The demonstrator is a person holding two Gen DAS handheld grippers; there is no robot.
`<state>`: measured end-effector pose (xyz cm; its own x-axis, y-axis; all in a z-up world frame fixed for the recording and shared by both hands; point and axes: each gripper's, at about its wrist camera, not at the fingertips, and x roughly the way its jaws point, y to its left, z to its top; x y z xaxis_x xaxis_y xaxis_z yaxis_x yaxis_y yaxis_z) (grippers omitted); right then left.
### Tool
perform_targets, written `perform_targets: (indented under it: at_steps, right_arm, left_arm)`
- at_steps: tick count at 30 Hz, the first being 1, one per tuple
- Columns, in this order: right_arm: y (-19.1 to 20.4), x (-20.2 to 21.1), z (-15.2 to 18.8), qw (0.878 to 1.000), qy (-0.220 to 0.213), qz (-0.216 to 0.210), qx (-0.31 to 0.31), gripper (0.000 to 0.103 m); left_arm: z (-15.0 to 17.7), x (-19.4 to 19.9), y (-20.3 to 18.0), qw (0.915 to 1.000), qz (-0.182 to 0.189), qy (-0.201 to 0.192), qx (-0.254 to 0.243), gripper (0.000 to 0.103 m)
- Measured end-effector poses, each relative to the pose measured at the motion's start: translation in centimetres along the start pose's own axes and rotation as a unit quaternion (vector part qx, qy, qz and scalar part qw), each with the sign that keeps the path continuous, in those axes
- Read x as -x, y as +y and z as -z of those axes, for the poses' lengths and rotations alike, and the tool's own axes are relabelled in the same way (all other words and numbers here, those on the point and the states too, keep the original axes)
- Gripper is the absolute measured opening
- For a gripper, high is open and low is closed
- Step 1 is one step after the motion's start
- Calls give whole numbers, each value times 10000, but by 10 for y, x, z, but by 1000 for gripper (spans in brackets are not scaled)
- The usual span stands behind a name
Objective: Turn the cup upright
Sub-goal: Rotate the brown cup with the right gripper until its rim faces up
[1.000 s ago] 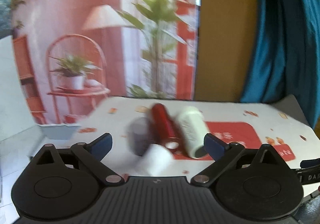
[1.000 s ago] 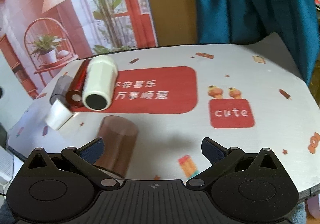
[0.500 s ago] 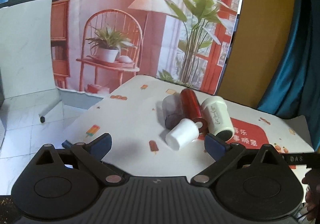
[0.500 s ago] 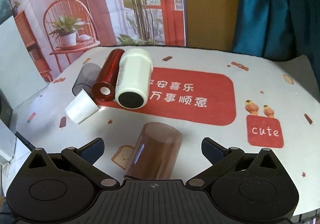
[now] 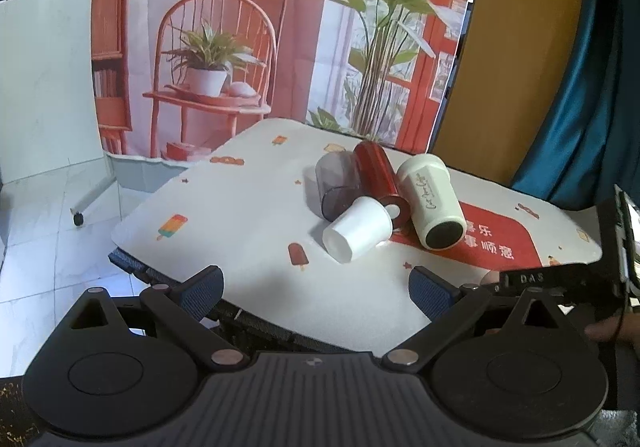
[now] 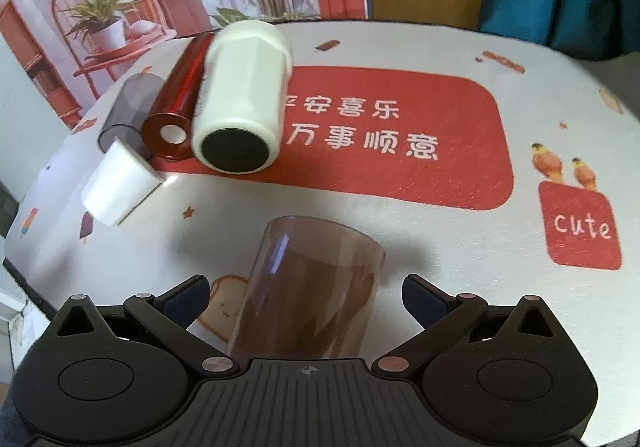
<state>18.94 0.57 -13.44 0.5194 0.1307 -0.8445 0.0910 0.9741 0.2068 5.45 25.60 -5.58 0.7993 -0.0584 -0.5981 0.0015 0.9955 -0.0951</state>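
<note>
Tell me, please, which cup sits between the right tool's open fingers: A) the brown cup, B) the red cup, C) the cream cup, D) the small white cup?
A: the brown cup stands just ahead of the right tool, between its spread fingers, untouched; the other cups lie clustered farther back on the table.

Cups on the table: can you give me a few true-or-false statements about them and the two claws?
1. The red cup lies on its side between the grey cup and the cream cup. True.
2. The right claw is shut on the brown cup. False: it is open, the cup between its fingers.
3. The left claw holds the small white cup. False: it is open and empty.
4. The cream cup rests partly on the red patch. True.
</note>
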Motion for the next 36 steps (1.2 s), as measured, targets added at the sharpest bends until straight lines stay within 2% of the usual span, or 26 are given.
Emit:
perform_targets:
  at_steps: [4, 5, 6, 7, 9, 12, 16, 19, 22, 28, 36]
  right_arm:
    - [-10, -16, -3, 9990, 240, -126, -349, 85]
    - [-12, -19, -2, 9987, 284, -168, -389, 84]
    - [-13, -18, 0, 9989, 261, -170, -352, 79]
    - [-13, -17, 0, 9990, 254, -192, -313, 70]
    - [-18, -11, 2, 9976, 253, -502, -403, 67]
    - [-24, 4, 7, 9976, 53, -585, -354, 66]
    - [-33, 31, 13, 9971, -524, -543, 52, 65]
    - [-43, 43, 11, 9950, -904, -318, 278, 64]
    - [-60, 47, 7, 9922, -1238, 36, 148, 64]
    - [-81, 39, -2, 9916, -1266, 230, 100, 64]
    - [-69, 23, 6, 9917, -976, 597, 593, 64]
  left_arm:
    - [1, -4, -1, 9999, 25, 105, -10, 100]
    - [2, -5, -1, 9999, 22, 129, -3, 100]
    - [2, -6, 0, 9999, 22, 158, 11, 100]
    - [2, -7, 0, 9998, 25, 184, 31, 100]
    - [3, -8, 2, 9997, 45, 223, 81, 100]
    - [4, -10, 4, 9994, 61, 286, 171, 100]
    - [5, -12, 4, 9992, 69, 341, 214, 100]
    - [5, -14, 1, 9991, 52, 377, 194, 100]
    - [4, -14, -2, 9993, 67, 357, 127, 100]
    - [5, -16, -2, 9992, 63, 395, 90, 100]
    - [7, -20, -3, 9988, 79, 481, 42, 100]
